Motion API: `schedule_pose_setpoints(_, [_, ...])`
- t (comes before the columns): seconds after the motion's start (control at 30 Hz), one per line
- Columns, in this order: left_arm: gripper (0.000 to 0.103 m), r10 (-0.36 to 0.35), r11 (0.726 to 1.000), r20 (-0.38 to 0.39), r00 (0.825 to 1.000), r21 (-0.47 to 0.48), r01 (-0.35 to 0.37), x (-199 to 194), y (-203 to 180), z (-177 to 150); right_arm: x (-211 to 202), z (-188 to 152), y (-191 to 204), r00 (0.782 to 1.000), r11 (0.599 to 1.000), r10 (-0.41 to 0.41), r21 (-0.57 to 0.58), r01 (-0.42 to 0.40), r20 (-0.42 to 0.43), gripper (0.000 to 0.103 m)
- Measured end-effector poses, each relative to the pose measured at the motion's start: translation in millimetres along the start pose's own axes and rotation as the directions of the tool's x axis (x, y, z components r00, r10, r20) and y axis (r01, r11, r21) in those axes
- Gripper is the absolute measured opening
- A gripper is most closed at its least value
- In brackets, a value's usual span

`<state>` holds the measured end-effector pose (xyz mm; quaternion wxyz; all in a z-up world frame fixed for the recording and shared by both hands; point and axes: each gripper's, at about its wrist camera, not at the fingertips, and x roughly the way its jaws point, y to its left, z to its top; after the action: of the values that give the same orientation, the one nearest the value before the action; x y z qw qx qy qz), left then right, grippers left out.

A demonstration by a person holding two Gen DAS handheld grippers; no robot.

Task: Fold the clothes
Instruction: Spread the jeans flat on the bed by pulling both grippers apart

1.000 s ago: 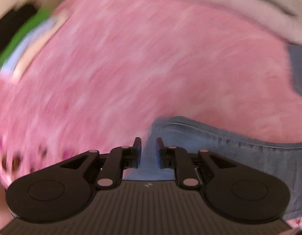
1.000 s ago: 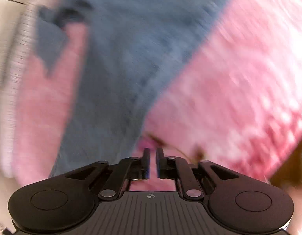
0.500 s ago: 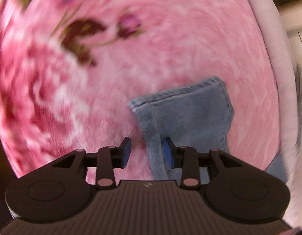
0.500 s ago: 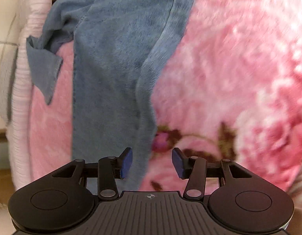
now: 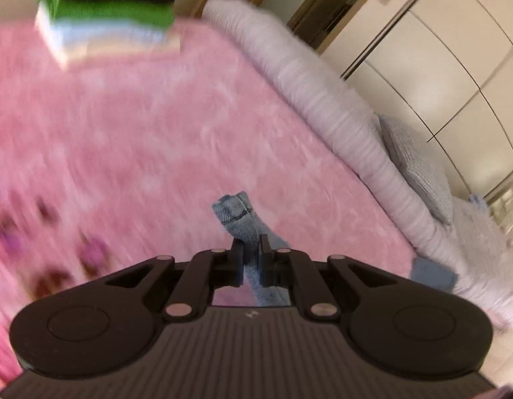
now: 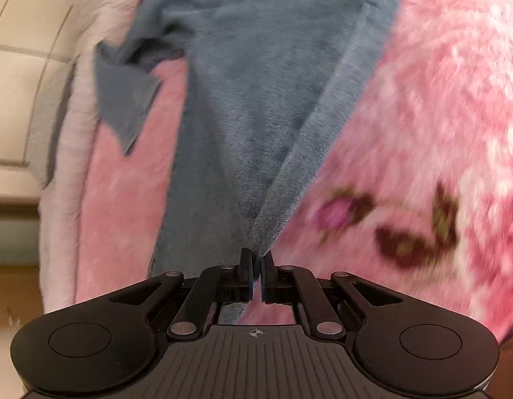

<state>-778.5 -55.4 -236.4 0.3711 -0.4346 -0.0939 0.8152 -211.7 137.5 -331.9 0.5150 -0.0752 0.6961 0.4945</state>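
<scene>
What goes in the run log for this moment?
step: lifting jeans off pink blanket | left gripper: shut on hem | right gripper: shut on side edge | folded stack: far corner

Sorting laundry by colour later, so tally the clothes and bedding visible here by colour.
Blue denim: 1, the jeans, gripped by left tool and right tool
Pink: 1, the blanket
Green: 1, folded item in the stack
Grey: 1, pillow
Total: 4
</scene>
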Motion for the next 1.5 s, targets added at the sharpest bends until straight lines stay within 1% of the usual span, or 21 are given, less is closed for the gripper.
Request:
schedule_pose_setpoints(0.07, [0.007,0.082,0.996,0.011,0.997,0.046,-0.082,0.4,18.3,-1.1,12.0,-15.4,-1.4,0.997,0.999,-0.029,-0.025,0.028,-0.066,0.003])
schedule_pose_setpoints(0.1, [0.010,0.156,0.986,-0.026,0.987,0.058,-0.154,9.1,31.5,-7.2,18.0,-23.1,-2.1,0.994,0.998,-0.044,-0.038,0.041,-0.098,0.004])
schedule_pose_setpoints(0.13, [0.010,0.222,0.974,-0.061,0.973,0.066,-0.218,16.4,42.6,-13.4,24.0,-30.8,-2.8,0.990,0.997,-0.060,-0.052,0.053,-0.130,0.004])
schedule_pose_setpoints(0.23, [0.007,0.329,0.944,-0.161,0.931,0.020,-0.330,22.9,53.2,-33.0,38.5,-48.4,-1.3,0.966,0.984,-0.131,-0.147,0.100,-0.223,0.011])
schedule_pose_setpoints(0.27, [0.007,0.362,0.931,-0.184,0.914,0.022,-0.364,23.9,53.7,-39.0,35.8,-49.5,-0.5,0.967,0.978,-0.134,-0.186,0.094,-0.216,0.020])
schedule_pose_setpoints(0.33, [0.008,0.424,0.904,-0.149,0.893,0.124,-0.408,18.0,33.8,-46.3,22.4,-41.6,-1.3,0.978,0.962,-0.144,-0.252,0.103,-0.150,0.034])
schedule_pose_setpoints(0.37, [0.009,0.440,0.894,-0.141,0.887,0.159,-0.419,15.9,25.2,-49.0,15.2,-36.6,-2.7,0.982,0.954,-0.149,-0.279,0.112,-0.116,0.037])
schedule_pose_setpoints(0.47, [0.009,0.420,0.896,-0.182,0.889,0.237,-0.375,19.1,-2.1,-64.3,-15.5,-2.6,-25.1,0.984,0.952,-0.180,-0.250,0.175,0.001,0.038])
schedule_pose_setpoints(0.6, [0.009,0.276,0.943,-0.268,0.923,0.259,-0.207,38.0,-54.1,-93.7,-44.6,54.5,-62.7,0.978,0.971,-0.167,-0.151,0.185,0.123,0.039])
schedule_pose_setpoints(0.67, [0.009,0.189,0.962,-0.324,0.927,0.251,-0.108,47.1,-84.5,-113.2,-53.1,82.5,-77.0,0.974,0.977,-0.148,-0.127,0.170,0.169,0.039])
schedule_pose_setpoints(0.7, [0.009,0.140,0.969,-0.357,0.923,0.242,-0.054,51.2,-101.0,-124.9,-57.3,96.4,-84.2,0.971,0.980,-0.138,-0.115,0.162,0.193,0.039])
schedule_pose_setpoints(0.77, [0.009,0.052,0.974,-0.423,0.905,0.223,0.048,56.4,-134.0,-153.2,-65.7,124.3,-98.5,0.963,0.985,-0.120,-0.092,0.146,0.239,0.042])
schedule_pose_setpoints(0.83, [0.009,0.009,0.970,-0.462,0.887,0.220,0.105,57.7,-161.2,-181.8,-74.2,152.3,-112.8,0.953,0.989,-0.103,-0.070,0.128,0.286,0.047])
schedule_pose_setpoints(0.97, [0.009,0.006,0.969,-0.500,0.866,0.218,0.119,56.3,-203.3,-232.2,-89.0,208.1,-140.5,0.926,0.996,-0.073,-0.028,0.090,0.372,0.054])
schedule_pose_setpoints(1.07, [0.009,0.032,0.968,-0.504,0.863,0.230,0.098,54.7,-224.6,-264.1,-70.5,242.6,-147.9,0.938,0.997,-0.056,-0.023,0.068,0.342,0.054])
schedule_pose_setpoints(1.1, [0.009,0.042,0.968,-0.504,0.863,0.236,0.090,54.7,-230.8,-274.5,-66.1,249.9,-149.8,0.941,0.998,-0.042,-0.033,0.056,0.336,0.049])
schedule_pose_setpoints(1.13, [0.009,0.052,0.967,-0.504,0.862,0.242,0.082,54.6,-237.1,-284.9,-65.9,253.4,-147.5,0.939,0.997,-0.026,-0.062,0.051,0.343,0.013])
schedule_pose_setpoints(1.2, [0.009,0.077,0.964,-0.507,0.859,0.257,0.065,54.5,-247.4,-301.0,-71.5,257.8,-133.9,0.941,0.982,-0.042,-0.159,0.100,0.335,0.011])
schedule_pose_setpoints(1.3, [0.009,0.104,0.958,-0.512,0.853,0.281,0.052,52.1,-259.4,-315.9,-99.5,250.0,-120.7,0.931,0.956,-0.015,-0.267,0.120,0.364,0.010])
schedule_pose_setpoints(1.43, [0.009,0.133,0.945,-0.527,0.839,0.323,0.053,52.1,-273.4,-326.6,-102.7,266.0,-112.9,0.918,0.950,-0.080,-0.248,0.188,0.388,0.011])
schedule_pose_setpoints(1.5, [0.009,0.151,0.940,-0.529,0.835,0.338,0.044,52.9,-276.9,-326.3,-104.3,274.1,-108.9,0.910,0.946,-0.112,-0.239,0.221,0.400,0.021])
